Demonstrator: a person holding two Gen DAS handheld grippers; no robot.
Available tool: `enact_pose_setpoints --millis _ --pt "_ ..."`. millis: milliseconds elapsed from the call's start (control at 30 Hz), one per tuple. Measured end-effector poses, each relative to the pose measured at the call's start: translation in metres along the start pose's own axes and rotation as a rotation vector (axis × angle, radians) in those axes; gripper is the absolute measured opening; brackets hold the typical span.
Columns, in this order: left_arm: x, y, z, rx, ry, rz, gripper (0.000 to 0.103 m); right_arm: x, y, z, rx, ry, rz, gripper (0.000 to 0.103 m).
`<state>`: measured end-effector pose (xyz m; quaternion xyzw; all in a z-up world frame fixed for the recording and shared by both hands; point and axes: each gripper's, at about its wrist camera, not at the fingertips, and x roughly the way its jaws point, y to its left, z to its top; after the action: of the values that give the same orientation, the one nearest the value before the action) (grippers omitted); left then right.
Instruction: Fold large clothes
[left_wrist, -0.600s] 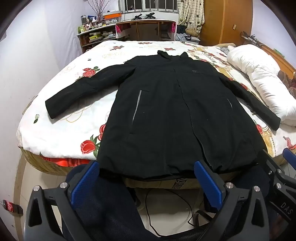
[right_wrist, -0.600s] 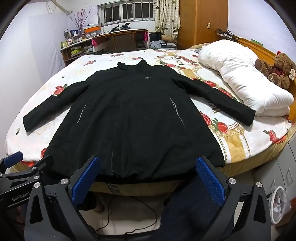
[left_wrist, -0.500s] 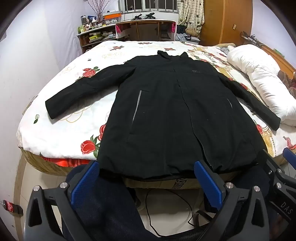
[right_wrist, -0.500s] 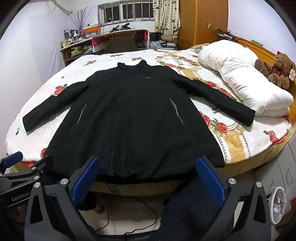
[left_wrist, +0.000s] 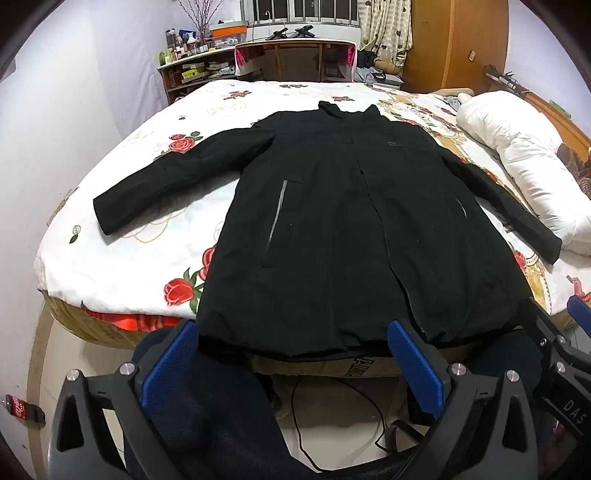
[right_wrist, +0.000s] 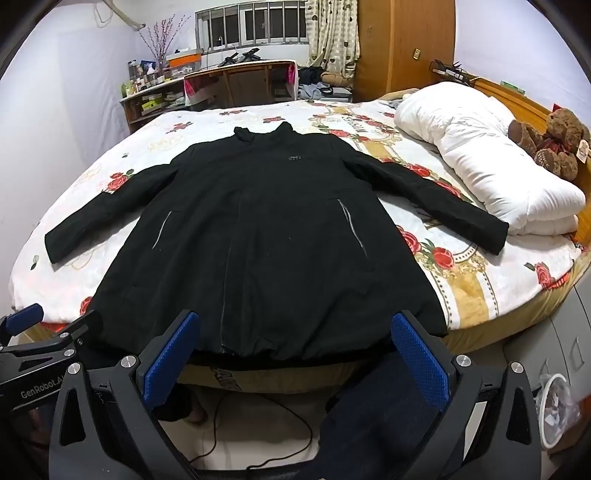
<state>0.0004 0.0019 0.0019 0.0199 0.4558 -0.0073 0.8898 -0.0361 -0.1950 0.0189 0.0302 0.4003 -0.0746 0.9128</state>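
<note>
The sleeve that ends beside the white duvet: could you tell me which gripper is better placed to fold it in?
Probably the right gripper: it hangs open nearer the hem's duvet side, closer to that sleeve than the left gripper.

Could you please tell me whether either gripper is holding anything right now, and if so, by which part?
Nothing is held. The left gripper and right gripper both have open, empty jaws, short of the black long-sleeved coat spread flat.

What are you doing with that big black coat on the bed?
A person is about to fold it. The coat lies flat on the flowery bed, front up, sleeves spread out. The left tongs and right tongs are both wide open near its bottom edge, holding nothing. No fold is made yet.
</note>
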Motion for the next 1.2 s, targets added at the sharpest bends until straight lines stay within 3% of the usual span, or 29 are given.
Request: enact_pose_setpoints --millis 1200 --pt "-0.0062 -0.0015 0.0036 0.007 -0.043 -0.006 0.103 -0.0050 -0.0025 -0.0001 -0.004 -0.022 -0.013 0.103"
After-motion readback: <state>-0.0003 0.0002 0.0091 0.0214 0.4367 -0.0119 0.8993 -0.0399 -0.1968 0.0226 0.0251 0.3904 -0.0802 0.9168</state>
